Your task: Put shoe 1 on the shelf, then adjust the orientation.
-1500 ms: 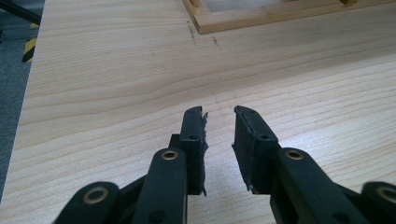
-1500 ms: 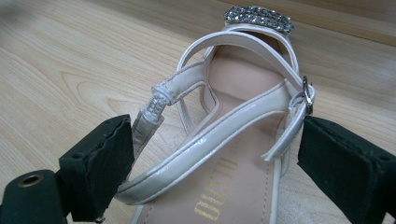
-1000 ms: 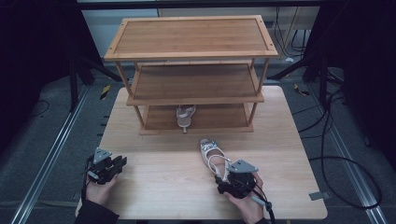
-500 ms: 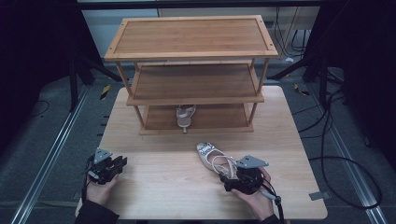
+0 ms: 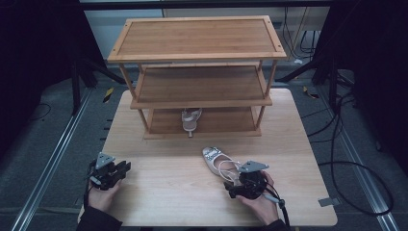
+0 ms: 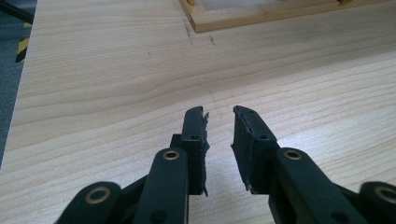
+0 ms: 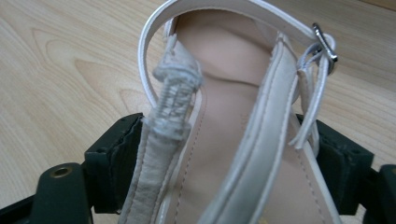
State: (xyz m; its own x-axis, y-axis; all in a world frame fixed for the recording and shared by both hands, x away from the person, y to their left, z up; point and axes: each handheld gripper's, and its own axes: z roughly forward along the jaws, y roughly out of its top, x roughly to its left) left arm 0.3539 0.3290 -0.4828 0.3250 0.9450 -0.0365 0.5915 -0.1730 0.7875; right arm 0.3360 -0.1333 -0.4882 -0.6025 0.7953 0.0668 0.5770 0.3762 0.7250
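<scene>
- High view: wooden worktop (image 5: 163,178) carrying a three-tier rack (image 5: 197,38) at its far side. A second sandal (image 5: 191,119) sits on the rack's bottom tier, its front part hidden in shadow under the middle shelf.
- High view: sandal (image 5: 216,161), pale with thin straps, lies on the worktop in front of the rack, toe toward the rack, heel end at the right gripper (image 5: 239,182). That gripper's jaws are covered by its own body and the hand; the grip cannot be read here.
- High view: left gripper (image 5: 117,172) near the worktop's front left corner, well apart from the sandal, nothing between its jaws. The forearm is cut off by the bottom edge.
- Left gripper view: jaws stand a little apart with bare worktop in the gap; pad edges look ragged. Only the rack's base frame (image 6: 261,16) shows, cut off at the top.
- Right gripper view: the sandal's heel end (image 7: 224,140) fills the space between the jaws, which have just been closing. The left pad lies against the side strap; the right pad sits behind loose straps and the buckle (image 7: 327,44), so contact there is hard to make out. Toe end is cut off.
</scene>
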